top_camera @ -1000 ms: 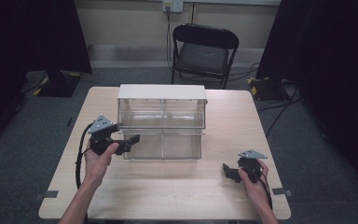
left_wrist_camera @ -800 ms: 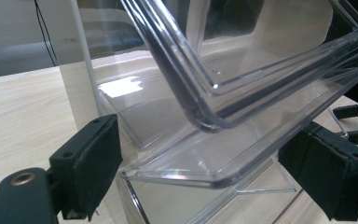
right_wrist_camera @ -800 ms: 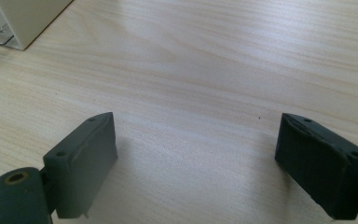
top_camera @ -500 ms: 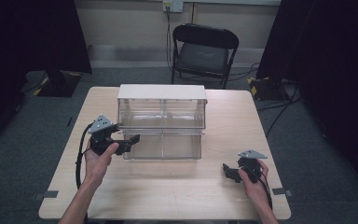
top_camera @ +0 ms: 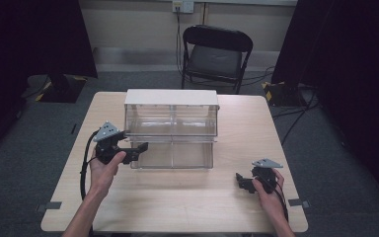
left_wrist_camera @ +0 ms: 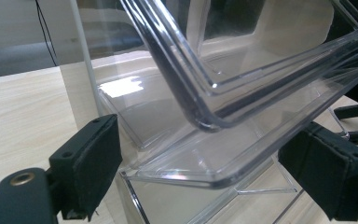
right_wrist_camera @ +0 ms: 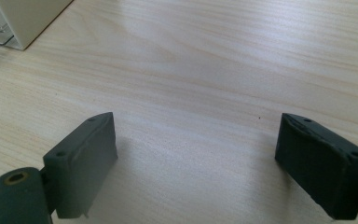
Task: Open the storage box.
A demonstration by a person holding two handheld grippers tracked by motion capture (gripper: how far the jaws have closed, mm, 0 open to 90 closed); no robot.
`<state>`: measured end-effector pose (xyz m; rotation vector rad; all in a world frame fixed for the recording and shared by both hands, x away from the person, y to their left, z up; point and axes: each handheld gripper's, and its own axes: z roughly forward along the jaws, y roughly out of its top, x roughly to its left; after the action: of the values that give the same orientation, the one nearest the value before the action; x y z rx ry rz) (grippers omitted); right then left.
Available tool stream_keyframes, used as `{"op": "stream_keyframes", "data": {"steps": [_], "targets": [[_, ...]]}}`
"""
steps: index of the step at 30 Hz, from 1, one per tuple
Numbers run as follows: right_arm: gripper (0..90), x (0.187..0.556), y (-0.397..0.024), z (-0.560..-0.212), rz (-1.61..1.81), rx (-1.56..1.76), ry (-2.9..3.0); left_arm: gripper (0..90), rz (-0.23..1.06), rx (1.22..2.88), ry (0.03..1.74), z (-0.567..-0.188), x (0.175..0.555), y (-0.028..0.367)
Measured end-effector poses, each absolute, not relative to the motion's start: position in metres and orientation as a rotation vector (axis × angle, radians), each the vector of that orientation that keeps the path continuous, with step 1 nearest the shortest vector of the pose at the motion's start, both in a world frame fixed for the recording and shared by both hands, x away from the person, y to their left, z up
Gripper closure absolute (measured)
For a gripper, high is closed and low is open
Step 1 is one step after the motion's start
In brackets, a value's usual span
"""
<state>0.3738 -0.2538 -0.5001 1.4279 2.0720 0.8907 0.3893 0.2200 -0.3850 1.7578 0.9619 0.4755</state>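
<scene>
Meanwhile, left tongs (top_camera: 139, 149) gape around the clear drawer's (top_camera: 172, 154) corner; right tongs (top_camera: 242, 181) rest released.

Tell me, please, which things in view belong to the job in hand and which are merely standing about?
In the job:
- clear drawer unit with its lower drawer pulled out
- left gripper, jaws open at that drawer's left front corner
- right gripper, open, resting on the table

Standing about:
- black folding chair
- wall socket
</scene>
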Motion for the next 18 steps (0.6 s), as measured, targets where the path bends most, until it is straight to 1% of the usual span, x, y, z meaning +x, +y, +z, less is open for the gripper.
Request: {"op": "stream_keyframes", "data": {"steps": [18], "targets": [[11.9,0.3737,-0.2538,-0.5001,0.891,1.428,2.072,13.0,0.474,1.759,0.967,-0.3847,0.3892,0.2198]]}}
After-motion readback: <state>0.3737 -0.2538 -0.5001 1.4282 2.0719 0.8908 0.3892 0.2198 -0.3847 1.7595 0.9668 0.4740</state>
